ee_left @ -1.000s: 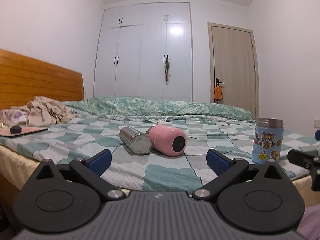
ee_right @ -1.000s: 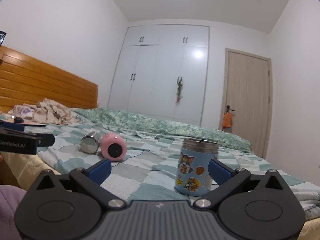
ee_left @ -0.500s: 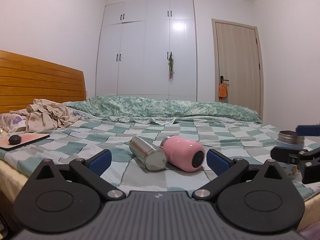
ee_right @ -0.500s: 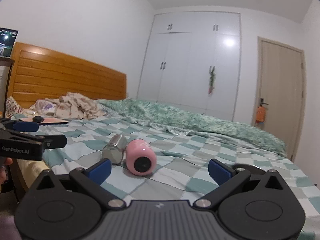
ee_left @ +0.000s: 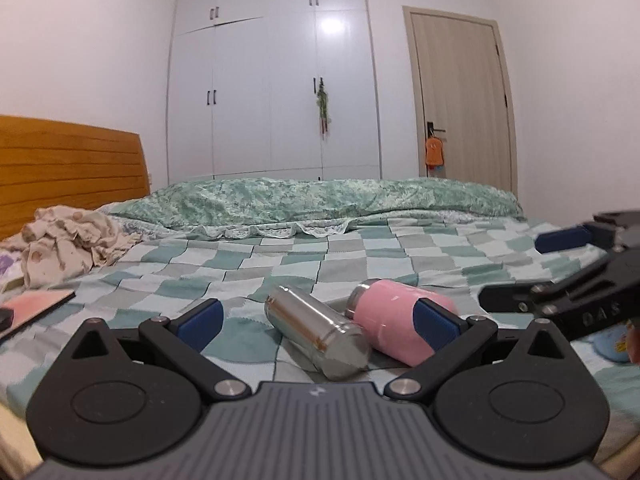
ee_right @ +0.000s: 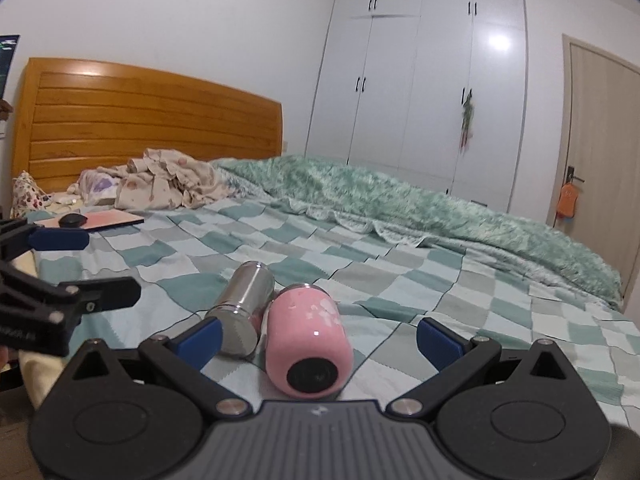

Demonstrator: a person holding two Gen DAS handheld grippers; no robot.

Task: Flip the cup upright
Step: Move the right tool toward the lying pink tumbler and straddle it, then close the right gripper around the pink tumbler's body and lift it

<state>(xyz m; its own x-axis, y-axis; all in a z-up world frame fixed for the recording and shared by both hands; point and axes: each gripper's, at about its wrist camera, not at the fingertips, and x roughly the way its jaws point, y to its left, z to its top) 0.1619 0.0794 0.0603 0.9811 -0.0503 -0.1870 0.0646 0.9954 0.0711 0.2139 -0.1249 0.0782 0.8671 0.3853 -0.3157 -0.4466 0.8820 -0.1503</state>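
A pink cup [ee_left: 394,322] [ee_right: 306,346] and a steel cup [ee_left: 316,330] [ee_right: 242,308] lie on their sides, touching, on the checked bedspread. My left gripper [ee_left: 318,322] is open, with the steel cup and part of the pink cup between its blue pads. My right gripper [ee_right: 318,338] is open, with the pink cup's black-capped base facing it between the pads. Each gripper shows at the edge of the other's view: the right one in the left wrist view [ee_left: 568,280], the left one in the right wrist view [ee_right: 52,272].
A blue cartoon cup [ee_left: 612,342] is mostly hidden behind the right gripper. A pink tablet with a black mouse [ee_right: 96,220] and crumpled clothes [ee_right: 168,184] lie near the wooden headboard. A green quilt [ee_right: 420,204] is bunched along the far side.
Both grippers have moved in closer to the two lying cups. The right gripper swung left, away from the upright cartoon cup, and now faces the pink cup.
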